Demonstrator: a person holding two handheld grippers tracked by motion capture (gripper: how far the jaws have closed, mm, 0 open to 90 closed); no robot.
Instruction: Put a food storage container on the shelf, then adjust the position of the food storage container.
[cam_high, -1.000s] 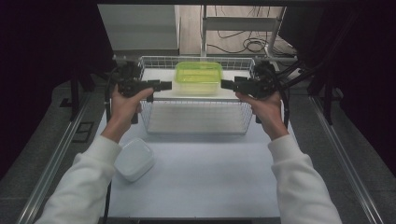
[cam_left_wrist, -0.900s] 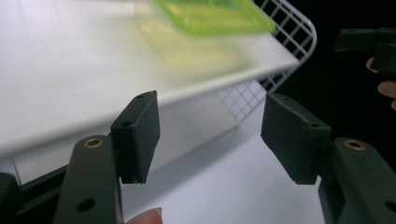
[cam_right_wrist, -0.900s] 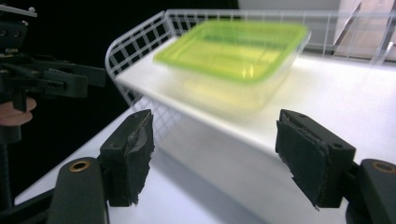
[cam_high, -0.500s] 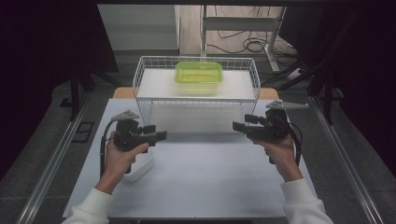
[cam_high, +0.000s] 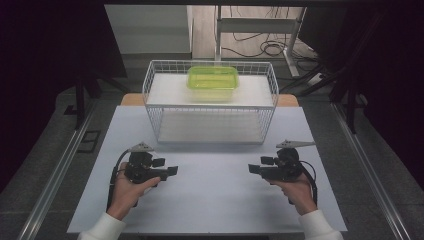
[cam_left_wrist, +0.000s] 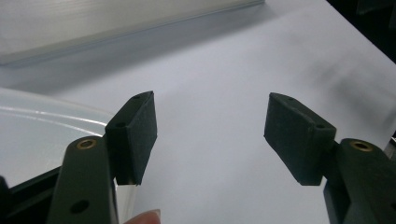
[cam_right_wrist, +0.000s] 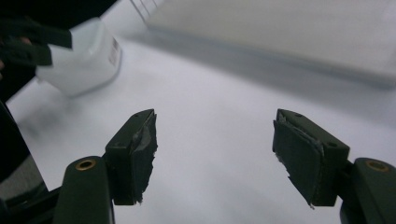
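Hovering with jaws apart and empty in front of the wire basket (cam_high: 210, 107), where the green container (cam_high: 212, 81) sits on the upper shelf, the left gripper (cam_high: 150, 170) crowds a clear plastic tub (cam_right_wrist: 81, 58) and could nudge it, while the right gripper (cam_high: 275, 170) risks little.

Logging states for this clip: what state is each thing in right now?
Left gripper: jaws open, empty, above the table.
Right gripper: jaws open, empty.
Green container: lid on, upright, on the basket's top shelf.
Wire basket: upright on the table, lower shelf bare.
Clear container: on the table by the left gripper.
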